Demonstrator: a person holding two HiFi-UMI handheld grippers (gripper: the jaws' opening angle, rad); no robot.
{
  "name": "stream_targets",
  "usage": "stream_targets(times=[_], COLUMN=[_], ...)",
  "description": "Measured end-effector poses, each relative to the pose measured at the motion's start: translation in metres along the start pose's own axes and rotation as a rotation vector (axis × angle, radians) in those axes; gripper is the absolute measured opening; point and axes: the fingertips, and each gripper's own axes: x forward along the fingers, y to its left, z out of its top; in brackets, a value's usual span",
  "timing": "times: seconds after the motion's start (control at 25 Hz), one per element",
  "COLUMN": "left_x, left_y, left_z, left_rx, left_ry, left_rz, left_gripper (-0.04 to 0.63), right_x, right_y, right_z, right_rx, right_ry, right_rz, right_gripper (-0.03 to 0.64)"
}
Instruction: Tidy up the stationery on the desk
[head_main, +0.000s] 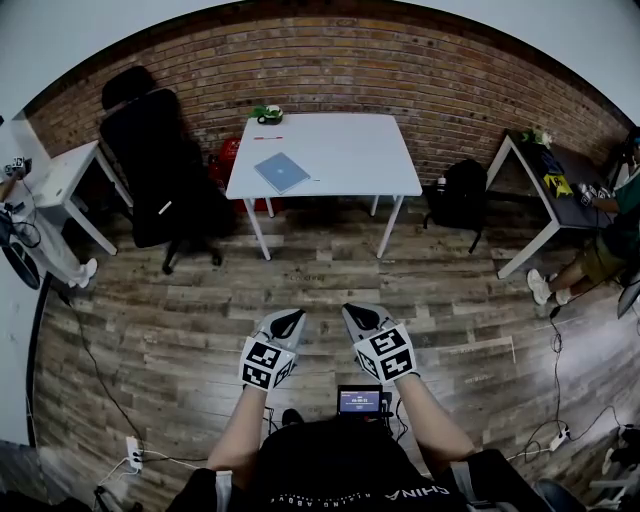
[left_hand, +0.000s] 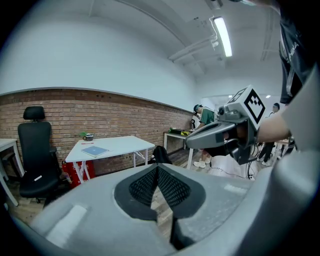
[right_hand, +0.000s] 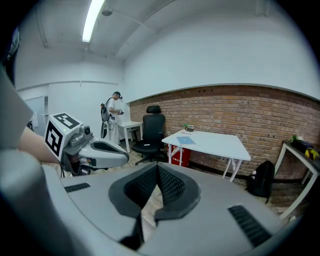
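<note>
A white desk (head_main: 340, 150) stands against the brick wall, well away from me across the wooden floor. On it lie a blue notebook (head_main: 282, 172) and a red pen (head_main: 268, 138), with a dark cup holding something green (head_main: 267, 114) at its back left corner. My left gripper (head_main: 291, 319) and right gripper (head_main: 354, 314) hover side by side over the floor, both shut and empty. The left gripper view shows the desk (left_hand: 120, 143), notebook (left_hand: 94, 150) and right gripper (left_hand: 192, 142). The right gripper view shows the desk (right_hand: 215, 143), notebook (right_hand: 185, 141) and left gripper (right_hand: 125, 155).
A black office chair (head_main: 160, 170) stands left of the desk, with something red (head_main: 226, 158) under the desk's left side. A black backpack (head_main: 462, 195) sits to the desk's right. A person sits at a dark desk (head_main: 560, 200) far right. Cables and a power strip (head_main: 132, 452) lie on the floor.
</note>
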Motion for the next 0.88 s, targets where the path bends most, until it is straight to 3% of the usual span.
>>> stream_targets(times=[0.88], left_x=[0.057], left_y=[-0.026], left_z=[-0.003], left_rx=[-0.02], left_ry=[0.052], left_rz=[0.081], left_gripper=[0.005], right_x=[-0.013], right_y=[-0.074], right_z=[-0.036], right_rx=[0.004], right_ry=[0.036], right_rz=[0.071], right_gripper=[0.009])
